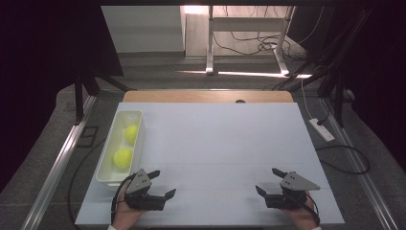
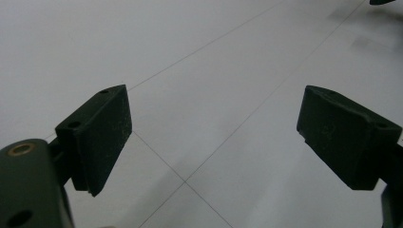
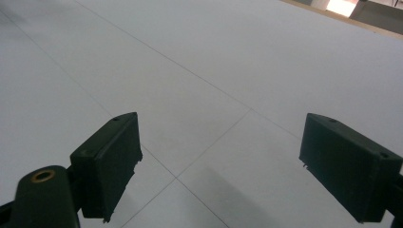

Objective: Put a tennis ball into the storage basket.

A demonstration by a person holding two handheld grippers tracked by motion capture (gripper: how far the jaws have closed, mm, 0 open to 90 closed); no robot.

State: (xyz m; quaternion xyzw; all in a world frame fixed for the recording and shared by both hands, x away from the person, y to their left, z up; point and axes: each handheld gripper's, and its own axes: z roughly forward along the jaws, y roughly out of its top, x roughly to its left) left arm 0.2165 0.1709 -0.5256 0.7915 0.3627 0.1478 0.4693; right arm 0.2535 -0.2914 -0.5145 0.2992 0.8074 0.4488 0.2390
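Both black two-jaw grippers, left (image 1: pixel 160 183) and right (image 1: pixel 268 180), rest wide open and empty on the white table (image 1: pixel 220 143). Two yellow tennis balls (image 1: pixel 123 157) already lie in the long white plastic tray (image 1: pixel 104 170), so the work looks finished or not yet begun.

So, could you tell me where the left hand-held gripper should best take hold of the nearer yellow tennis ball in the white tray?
Judging by the high view, grip the nearer yellow tennis ball across its widest middle, coming from straight above. The long white plastic tray's walls block a sideways approach, and the left hand-held gripper already stands open nearby.
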